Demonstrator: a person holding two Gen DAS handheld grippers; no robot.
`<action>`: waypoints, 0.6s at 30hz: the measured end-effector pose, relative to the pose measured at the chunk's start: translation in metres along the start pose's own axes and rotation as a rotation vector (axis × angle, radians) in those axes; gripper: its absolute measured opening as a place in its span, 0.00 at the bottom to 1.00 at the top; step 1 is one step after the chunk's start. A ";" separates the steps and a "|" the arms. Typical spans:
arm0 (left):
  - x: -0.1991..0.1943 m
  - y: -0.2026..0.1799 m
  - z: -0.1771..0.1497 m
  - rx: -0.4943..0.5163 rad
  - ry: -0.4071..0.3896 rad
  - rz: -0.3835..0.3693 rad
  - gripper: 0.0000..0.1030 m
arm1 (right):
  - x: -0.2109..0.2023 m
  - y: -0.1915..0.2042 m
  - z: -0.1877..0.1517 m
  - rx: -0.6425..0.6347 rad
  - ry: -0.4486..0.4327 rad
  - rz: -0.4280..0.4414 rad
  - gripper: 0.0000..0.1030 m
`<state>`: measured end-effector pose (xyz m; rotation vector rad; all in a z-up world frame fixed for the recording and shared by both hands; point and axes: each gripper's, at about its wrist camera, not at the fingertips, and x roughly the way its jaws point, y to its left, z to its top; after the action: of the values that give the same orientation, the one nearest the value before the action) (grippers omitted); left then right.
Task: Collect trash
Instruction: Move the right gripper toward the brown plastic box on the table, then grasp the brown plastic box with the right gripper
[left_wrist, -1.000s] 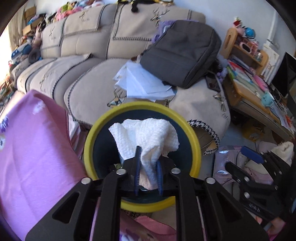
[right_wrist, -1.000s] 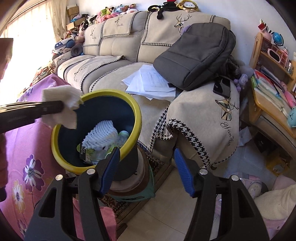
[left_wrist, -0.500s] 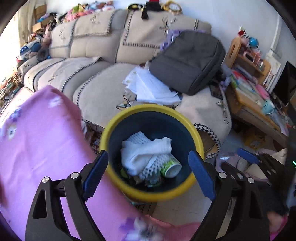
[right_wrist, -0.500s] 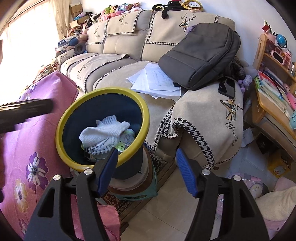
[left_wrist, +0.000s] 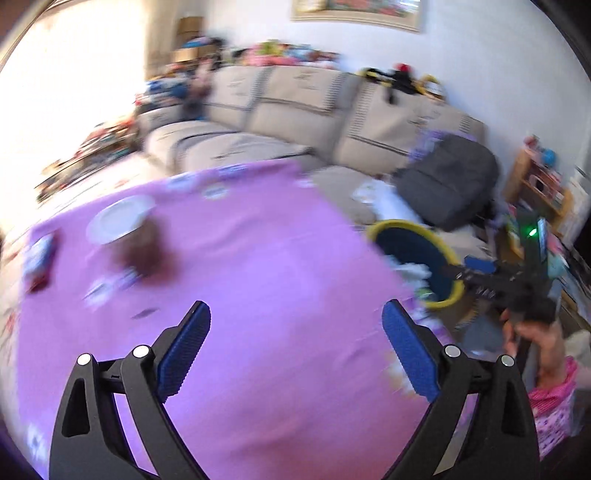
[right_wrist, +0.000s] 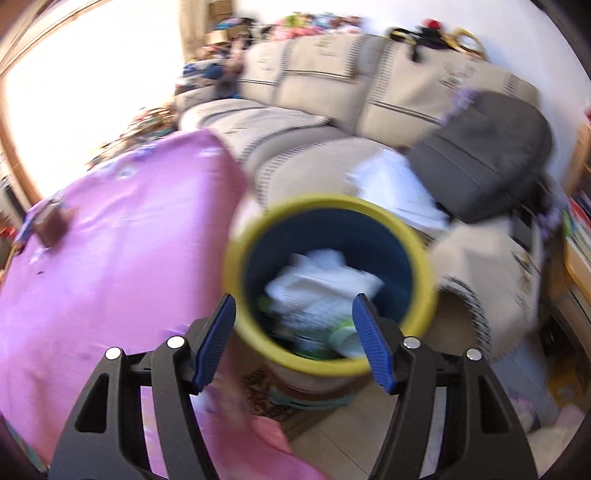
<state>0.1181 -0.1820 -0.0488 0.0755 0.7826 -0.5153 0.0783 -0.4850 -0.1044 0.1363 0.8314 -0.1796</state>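
Pink flowered cloth (left_wrist: 258, 280) covers the table under my left gripper (left_wrist: 295, 354), whose jaws are opening wide with nothing between them. Ahead and left of it I count one white plate (left_wrist: 120, 218), one blurred brown lump (left_wrist: 146, 254) and one blue-edged packet (left_wrist: 38, 258); I'd judge the packet light and crinkly, best pinched at an edge. My right gripper (right_wrist: 293, 338) hangs open and empty above the single yellow-rimmed dark bin (right_wrist: 421, 254), where white crumpled paper (right_wrist: 325, 284) lies.
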 end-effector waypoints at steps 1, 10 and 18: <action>-0.007 0.016 -0.007 -0.028 0.002 0.023 0.90 | 0.002 0.017 0.006 -0.023 -0.001 0.031 0.61; -0.060 0.129 -0.062 -0.200 -0.033 0.202 0.90 | 0.014 0.190 0.042 -0.215 -0.022 0.259 0.61; -0.073 0.170 -0.075 -0.230 -0.042 0.195 0.90 | 0.055 0.304 0.061 -0.230 0.031 0.346 0.61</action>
<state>0.1057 0.0162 -0.0731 -0.0718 0.7800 -0.2392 0.2229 -0.2058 -0.0898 0.0651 0.8408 0.2438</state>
